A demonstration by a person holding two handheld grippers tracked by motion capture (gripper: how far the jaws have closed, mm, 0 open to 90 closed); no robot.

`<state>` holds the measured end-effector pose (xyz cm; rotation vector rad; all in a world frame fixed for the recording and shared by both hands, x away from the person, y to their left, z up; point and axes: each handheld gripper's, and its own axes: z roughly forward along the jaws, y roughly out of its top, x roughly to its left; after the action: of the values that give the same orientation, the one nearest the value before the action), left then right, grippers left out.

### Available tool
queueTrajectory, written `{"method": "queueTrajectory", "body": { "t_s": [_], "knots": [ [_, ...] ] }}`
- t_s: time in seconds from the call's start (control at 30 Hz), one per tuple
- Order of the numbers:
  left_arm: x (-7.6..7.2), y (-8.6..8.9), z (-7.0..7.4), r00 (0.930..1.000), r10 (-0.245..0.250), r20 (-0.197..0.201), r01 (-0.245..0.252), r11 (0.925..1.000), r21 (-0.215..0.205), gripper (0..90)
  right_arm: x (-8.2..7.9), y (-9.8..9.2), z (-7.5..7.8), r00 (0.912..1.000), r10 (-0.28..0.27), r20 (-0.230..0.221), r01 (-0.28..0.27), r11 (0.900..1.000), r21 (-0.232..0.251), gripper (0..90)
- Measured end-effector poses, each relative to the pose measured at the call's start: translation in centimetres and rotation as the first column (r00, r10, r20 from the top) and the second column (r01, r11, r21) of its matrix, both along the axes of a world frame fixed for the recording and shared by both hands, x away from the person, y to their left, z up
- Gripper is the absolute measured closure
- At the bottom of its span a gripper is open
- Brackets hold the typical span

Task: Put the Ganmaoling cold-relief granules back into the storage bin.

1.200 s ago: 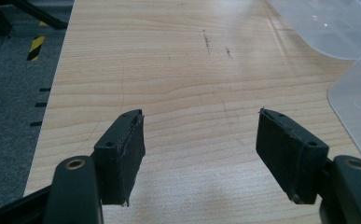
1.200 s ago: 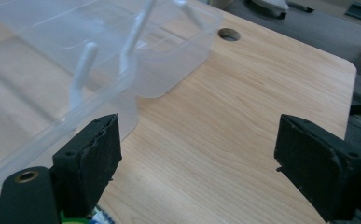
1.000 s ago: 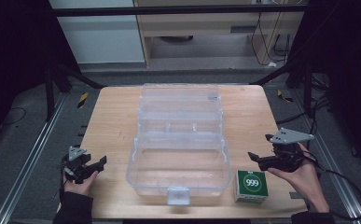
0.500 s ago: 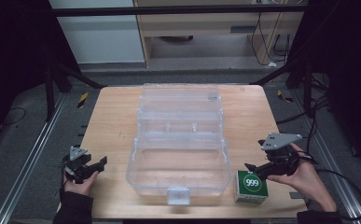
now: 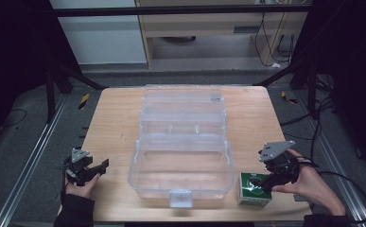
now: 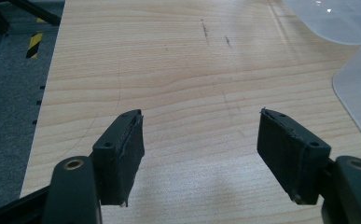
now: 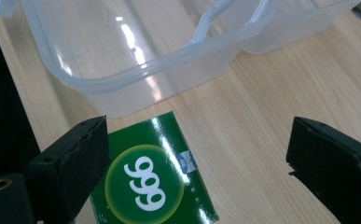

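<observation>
A clear plastic box (image 5: 183,156) lies open in the middle of the wooden table (image 5: 114,123), its lid (image 5: 183,101) folded back toward the far edge. A small green box marked 999 (image 5: 253,189) sits at the front right, beside the clear box (image 7: 136,70). My right gripper (image 5: 265,181) hovers just over the green box (image 7: 152,186), open, jaws spread wide with the box between and below them. My left gripper (image 5: 98,169) rests at the front left, open over bare wood (image 6: 197,140), well clear of the clear box's edge (image 6: 360,93).
A white latch tab (image 5: 180,197) sticks out from the clear box's front wall near the table's front edge. Metal rails (image 5: 24,170) run along the left of the table, and cables (image 5: 322,118) trail at the right. Dark floor surrounds the table.
My right gripper has moved left and down from beside the green box to just over it. The left gripper has stayed still.
</observation>
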<state>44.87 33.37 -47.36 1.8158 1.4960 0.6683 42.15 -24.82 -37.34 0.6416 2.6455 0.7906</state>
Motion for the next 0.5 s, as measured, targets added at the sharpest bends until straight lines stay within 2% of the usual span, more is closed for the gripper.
{"method": "queueTrajectory", "body": {
  "t_s": [0.2, 0.27, 0.5],
  "knots": [
    [0.0, 0.0, 0.0, 1.0000, -0.003, -0.001, 0.003, 1.0000, 0.003, 31.1, -0.3, 0.2, -0.4, 0.9986, 0.041, -0.033, -0.042, 0.998, -0.038, 4.9],
    [0.0, 0.0, 0.0, 1.0000, -0.004, -0.001, 0.004, 1.0000, 0.004, 31.1, -0.4, 0.3, -0.7, 0.9966, 0.059, -0.058, -0.062, 0.996, -0.058, 4.5],
    [0.1, -0.1, -0.1, 1.0000, -0.006, -0.004, 0.006, 1.0000, 0.007, 31.1, -0.5, 0.5, -1.2, 0.9934, 0.073, -0.088, -0.082, 0.992, -0.097, 3.9]
  ]
}}
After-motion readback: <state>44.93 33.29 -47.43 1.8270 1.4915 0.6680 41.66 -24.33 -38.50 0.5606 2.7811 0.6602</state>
